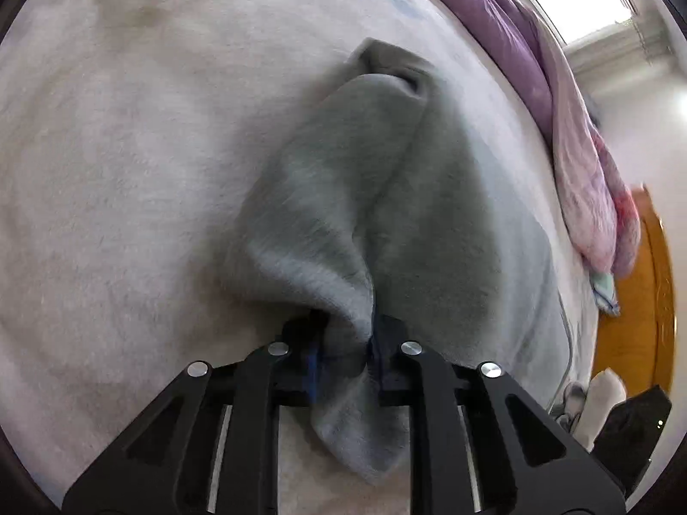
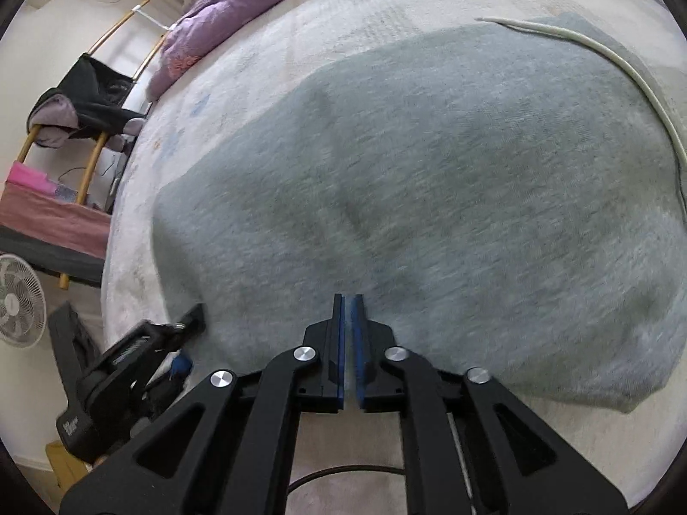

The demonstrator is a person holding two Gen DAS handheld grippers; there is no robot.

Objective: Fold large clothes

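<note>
On the pale bed cover (image 1: pixel 129 171) we see a grey sweatshirt (image 2: pixel 429 180) spread mostly flat, filling the middle of the right wrist view. Our left gripper (image 1: pixel 345 352) is clamped on a bunched fold of that garment (image 1: pixel 365 197), cloth pinched between the blue pads (image 1: pixel 311 365) and trailing away across the bed. Our right gripper (image 2: pixel 348 334) sits just over the near edge of the grey cloth, jaws almost together with a thin gap and nothing between them. White drawstring (image 2: pixel 622 68) curves along the far right side of the garment. Purple quilt (image 2: pixel 240 4) is heaped at the far edge of the bed. White fan (image 2: pixel 19 300) stands on the floor at left, near a wooden rack (image 2: pixel 92 163) draped with dark clothes.
</note>
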